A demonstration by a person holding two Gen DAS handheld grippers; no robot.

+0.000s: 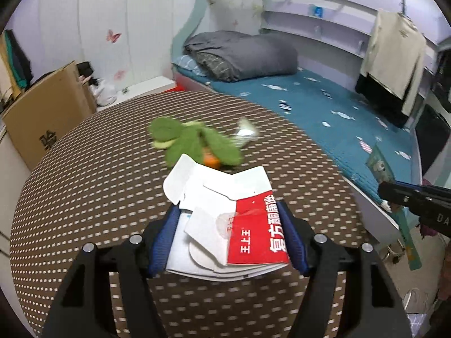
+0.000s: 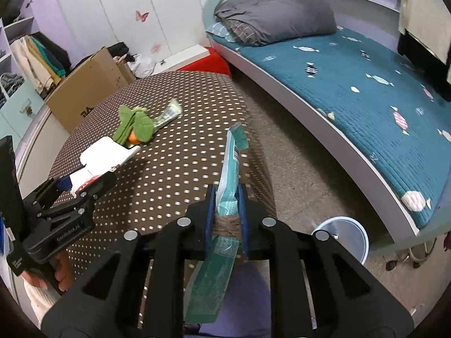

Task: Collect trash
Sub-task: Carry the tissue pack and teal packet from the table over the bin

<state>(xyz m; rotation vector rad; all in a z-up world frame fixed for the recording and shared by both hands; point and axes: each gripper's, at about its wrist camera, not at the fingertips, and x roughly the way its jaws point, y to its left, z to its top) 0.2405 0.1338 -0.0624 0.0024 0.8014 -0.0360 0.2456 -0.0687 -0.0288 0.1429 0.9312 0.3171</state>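
Observation:
My left gripper (image 1: 229,211) is shut on a flattened red and white carton (image 1: 239,225), held over the brown dotted table (image 1: 84,183). The carton and the left gripper (image 2: 81,181) also show in the right wrist view. My right gripper (image 2: 227,194) is shut on a long teal wrapper (image 2: 229,174), held near the table's right edge; the same wrapper (image 1: 380,166) shows at the right of the left wrist view. A green plush carrot toy (image 1: 191,143) and a crumpled clear wrapper (image 1: 246,132) lie on the table beyond the carton.
A white waste bin (image 2: 342,236) stands on the floor to the right of the table, beside the bed (image 2: 352,84) with a teal cover. A cardboard box (image 1: 48,112) stands left of the table.

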